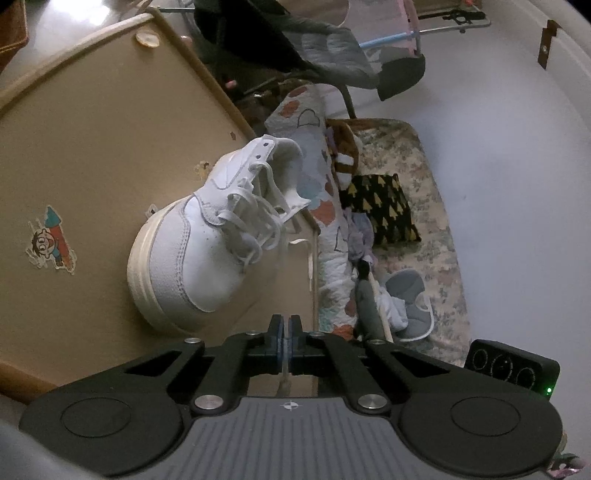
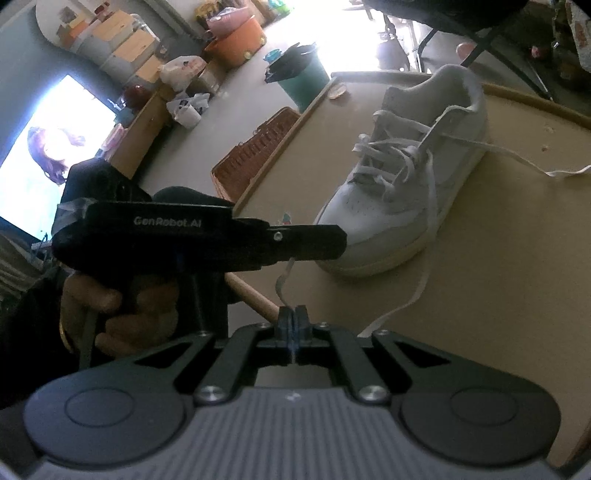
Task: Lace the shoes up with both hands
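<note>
The white shoe [image 2: 402, 177] stands on the tan table [image 2: 480, 332] ahead of both grippers, its laces loose across the tongue. The left gripper [image 1: 285, 325] is pinched together on a lace end [image 2: 284, 280], which the right gripper [image 2: 293, 315] also clamps, probably to pass it over. The other lace [image 2: 528, 162] trails off beyond the shoe, untouched.

place: home living room | signs: lit TV [image 2: 55, 147], patterned rug [image 1: 424, 221], black cushion [image 1: 380, 210], slippers [image 1: 410, 302], clothes rack [image 1: 424, 29], wicker basket [image 2: 255, 147]
</note>
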A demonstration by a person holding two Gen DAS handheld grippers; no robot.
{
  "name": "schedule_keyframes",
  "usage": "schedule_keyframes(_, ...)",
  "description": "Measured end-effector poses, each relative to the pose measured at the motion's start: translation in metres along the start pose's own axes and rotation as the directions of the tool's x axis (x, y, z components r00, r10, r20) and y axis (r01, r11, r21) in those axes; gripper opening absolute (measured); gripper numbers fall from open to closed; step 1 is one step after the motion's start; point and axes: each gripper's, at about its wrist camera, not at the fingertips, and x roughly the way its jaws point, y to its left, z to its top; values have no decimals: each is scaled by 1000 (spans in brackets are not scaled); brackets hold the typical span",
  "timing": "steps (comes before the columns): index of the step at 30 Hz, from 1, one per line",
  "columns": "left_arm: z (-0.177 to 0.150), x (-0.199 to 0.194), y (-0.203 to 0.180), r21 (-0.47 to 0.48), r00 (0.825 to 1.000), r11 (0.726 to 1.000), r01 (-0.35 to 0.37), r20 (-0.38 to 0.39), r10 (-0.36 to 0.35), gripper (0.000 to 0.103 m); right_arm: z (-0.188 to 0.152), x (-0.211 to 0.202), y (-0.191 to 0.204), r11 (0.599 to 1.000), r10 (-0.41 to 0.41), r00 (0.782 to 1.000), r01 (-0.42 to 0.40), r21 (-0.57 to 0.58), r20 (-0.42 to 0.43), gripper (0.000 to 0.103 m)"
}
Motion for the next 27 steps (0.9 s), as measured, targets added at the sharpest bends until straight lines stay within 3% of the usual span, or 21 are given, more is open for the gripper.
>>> schedule_keyframes(8,5,1,4,-10,1000,1000,12,-10,-12,1,6,3,0,999,27,999,-28,26,22,6)
schedule_keyframes(24,6,3,21,-16,999,999,28,-35,-29,2,9,18,5,1000,-24,999,24,4,43,3)
schedule_keyframes(27,6,-1,19,-7,1000,1000,9,-7,-9,7,8,18,3,999,-33,998,33,3,45,3)
